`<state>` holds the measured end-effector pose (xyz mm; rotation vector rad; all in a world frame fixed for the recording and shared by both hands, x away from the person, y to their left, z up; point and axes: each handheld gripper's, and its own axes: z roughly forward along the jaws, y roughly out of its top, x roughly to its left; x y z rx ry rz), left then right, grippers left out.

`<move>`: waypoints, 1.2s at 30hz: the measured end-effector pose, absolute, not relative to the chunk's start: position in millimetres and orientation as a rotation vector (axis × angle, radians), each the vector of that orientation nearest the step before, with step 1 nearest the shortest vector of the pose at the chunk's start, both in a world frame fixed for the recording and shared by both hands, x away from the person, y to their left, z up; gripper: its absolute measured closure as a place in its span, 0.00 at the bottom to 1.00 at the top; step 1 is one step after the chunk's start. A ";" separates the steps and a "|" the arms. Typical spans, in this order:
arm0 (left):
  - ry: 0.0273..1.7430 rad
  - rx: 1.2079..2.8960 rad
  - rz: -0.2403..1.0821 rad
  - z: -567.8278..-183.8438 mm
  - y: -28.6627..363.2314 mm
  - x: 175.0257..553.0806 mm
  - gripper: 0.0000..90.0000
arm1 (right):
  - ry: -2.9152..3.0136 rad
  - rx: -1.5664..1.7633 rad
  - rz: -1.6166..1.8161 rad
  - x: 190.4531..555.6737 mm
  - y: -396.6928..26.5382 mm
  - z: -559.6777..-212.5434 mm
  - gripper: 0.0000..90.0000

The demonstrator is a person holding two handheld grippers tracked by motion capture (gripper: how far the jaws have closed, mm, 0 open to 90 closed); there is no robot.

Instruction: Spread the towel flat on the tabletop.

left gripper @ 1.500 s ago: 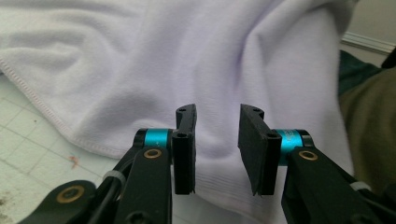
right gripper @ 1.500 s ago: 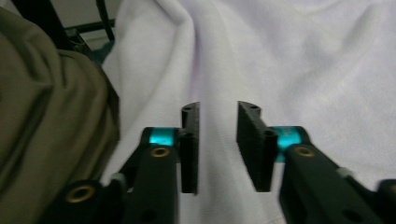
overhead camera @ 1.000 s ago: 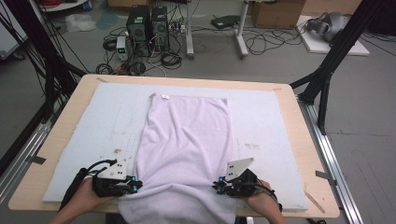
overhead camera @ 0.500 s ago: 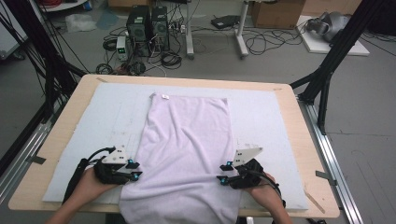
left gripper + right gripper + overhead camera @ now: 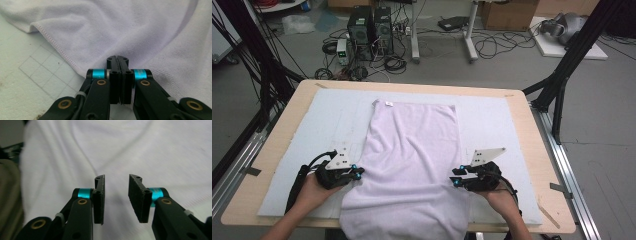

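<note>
A pale lilac towel point(image 5: 409, 160) lies lengthwise down the middle of the grey mat point(image 5: 302, 130) that covers the wooden table point(image 5: 534, 150). Its far end sits flat with a small white label at one corner, and its near end hangs over the table's front edge toward the person. The cloth is spread but carries a few soft ripples near the front.

The left gripper point(image 5: 357, 173) sits at the towel's left hem. In the left gripper view its jaws are pressed together, having just closed, and the stitched hem point(image 5: 58, 51) runs just beside them; whether any cloth is caught between the pads I cannot tell. The right gripper point(image 5: 456, 177) rests at the towel's right edge. In the right gripper view its jaws stand apart with a clear gap, having just been closing a little, and nothing is pinched between them, only towel lying beneath.

This looks to me like the start of a fold, with both hands taking hold of the near side edges. The next move, I judge, calls for the right gripper to drop onto its hem and close, and for the left grip to be sure, before both lift together.
</note>
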<state>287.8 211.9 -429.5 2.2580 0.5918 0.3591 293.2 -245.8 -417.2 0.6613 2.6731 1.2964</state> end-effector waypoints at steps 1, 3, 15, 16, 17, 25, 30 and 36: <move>0.601 2.253 0.338 -429.7 212.5 287.8 0.96 | 2.672 0.681 1.250 294.1 -247.5 -419.8 0.71; 0.618 2.257 0.311 -431.8 212.8 289.4 0.78 | 2.682 0.693 1.180 295.5 -247.5 -426.7 0.70; 0.667 2.226 0.398 -432.0 207.2 306.8 0.98 | 2.643 0.613 0.967 304.1 -239.1 -430.6 0.98; 0.686 2.210 0.426 -430.2 206.6 310.9 0.98 | 2.613 0.640 0.976 308.0 -241.9 -429.1 0.98; 0.705 2.195 0.445 -428.2 205.7 316.9 0.98 | 2.587 0.662 0.974 312.0 -244.1 -427.9 0.98; 0.813 2.182 0.474 -434.6 208.8 335.1 0.88 | 2.561 0.774 1.048 334.1 -253.0 -432.2 0.91; 0.742 2.161 0.476 -417.7 217.4 314.6 0.73 | 2.535 0.723 1.220 317.5 -257.6 -418.4 0.74; 0.602 2.178 0.339 -423.2 215.1 278.4 0.63 | 2.626 0.614 1.268 285.4 -243.7 -424.7 0.58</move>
